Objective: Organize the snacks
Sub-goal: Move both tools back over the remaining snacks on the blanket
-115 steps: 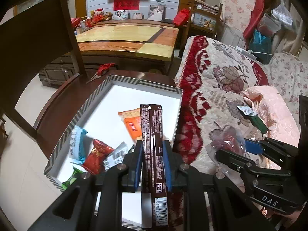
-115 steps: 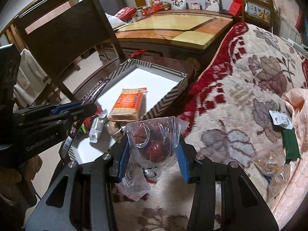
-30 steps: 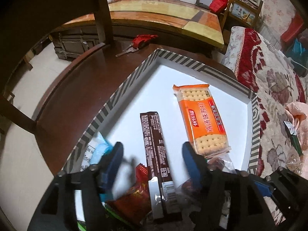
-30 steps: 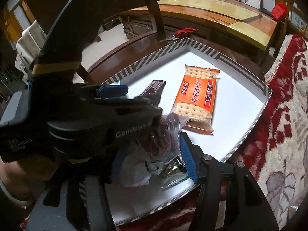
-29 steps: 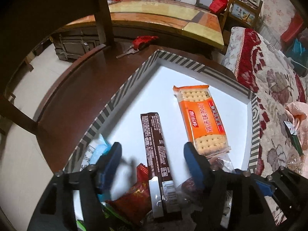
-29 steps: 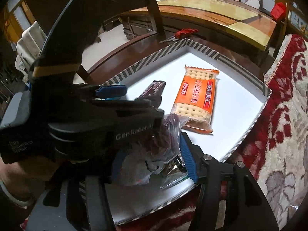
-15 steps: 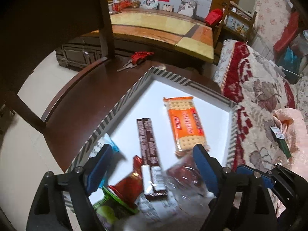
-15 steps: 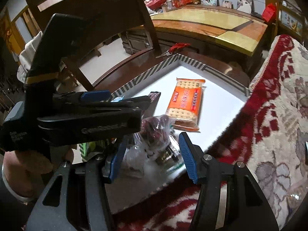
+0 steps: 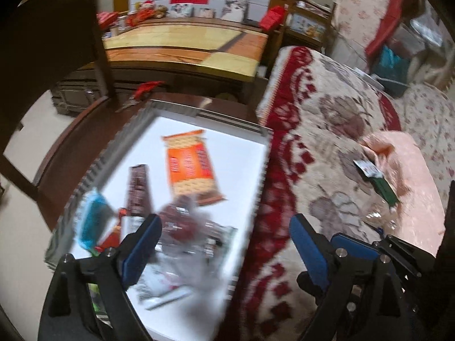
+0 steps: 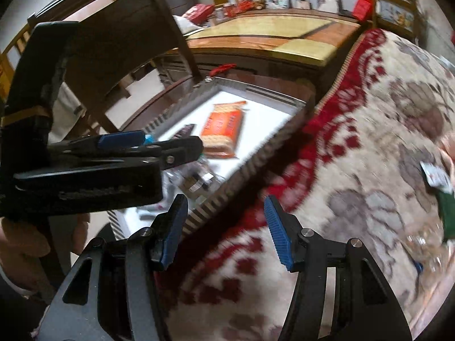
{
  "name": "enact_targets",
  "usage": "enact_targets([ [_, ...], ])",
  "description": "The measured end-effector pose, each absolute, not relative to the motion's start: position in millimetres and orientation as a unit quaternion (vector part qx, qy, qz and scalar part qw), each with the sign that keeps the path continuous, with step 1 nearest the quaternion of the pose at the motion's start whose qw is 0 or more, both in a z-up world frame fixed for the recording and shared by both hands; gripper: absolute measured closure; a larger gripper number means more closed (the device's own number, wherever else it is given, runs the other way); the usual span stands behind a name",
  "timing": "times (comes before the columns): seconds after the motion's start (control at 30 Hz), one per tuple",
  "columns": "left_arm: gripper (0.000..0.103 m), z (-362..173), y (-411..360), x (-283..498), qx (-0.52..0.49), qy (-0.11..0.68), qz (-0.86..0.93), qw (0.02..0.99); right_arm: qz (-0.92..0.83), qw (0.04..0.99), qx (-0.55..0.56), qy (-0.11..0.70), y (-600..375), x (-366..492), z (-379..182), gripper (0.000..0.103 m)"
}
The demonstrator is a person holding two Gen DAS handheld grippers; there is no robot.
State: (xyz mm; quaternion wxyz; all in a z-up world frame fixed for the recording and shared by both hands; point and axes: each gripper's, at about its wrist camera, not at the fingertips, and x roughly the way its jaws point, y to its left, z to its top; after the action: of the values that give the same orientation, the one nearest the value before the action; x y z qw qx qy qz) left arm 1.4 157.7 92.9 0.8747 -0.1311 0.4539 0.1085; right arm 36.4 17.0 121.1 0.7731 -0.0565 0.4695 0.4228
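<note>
A striped-rim white box sits on a dark wooden table. In it lie an orange cracker pack, a brown chocolate bar, a clear bag of red fruit and small wrapped sweets. My left gripper is open and empty above the box's near right edge. My right gripper is open and empty, over the box's rim and the floral blanket. The cracker pack also shows in the right wrist view. Both views are motion-blurred.
A green-and-white packet and a clear plastic bag lie on the blanket and pink cloth at right. A dark chair stands left of the table. Red-handled scissors lie beyond the box.
The left gripper let go of the chocolate bar in the box, the right let go of the fruit bag there. Both grippers have pulled back and swung right toward the blanket.
</note>
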Motion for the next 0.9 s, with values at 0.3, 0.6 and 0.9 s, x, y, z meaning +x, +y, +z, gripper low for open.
enact_targets([
  [0.3,0.010,88.9,92.4,21.2,-0.104,0.473,0.051,0.874,0.350,0.794,-0.022,0.496,-71.4,53.1,98.0,0.047],
  [0.6,0.010,76.2,25.5,49.8,-0.086,0.498,-0.005,0.863,0.269,0.816,0.009,0.511,-169.4,69.2,80.7,0.047],
  [0.9,0.010,55.6,-37.0,90.3,-0.101,0.534,-0.046,0.838,0.223,0.826,0.036,0.516,-233.6,78.5,77.3,0.047],
])
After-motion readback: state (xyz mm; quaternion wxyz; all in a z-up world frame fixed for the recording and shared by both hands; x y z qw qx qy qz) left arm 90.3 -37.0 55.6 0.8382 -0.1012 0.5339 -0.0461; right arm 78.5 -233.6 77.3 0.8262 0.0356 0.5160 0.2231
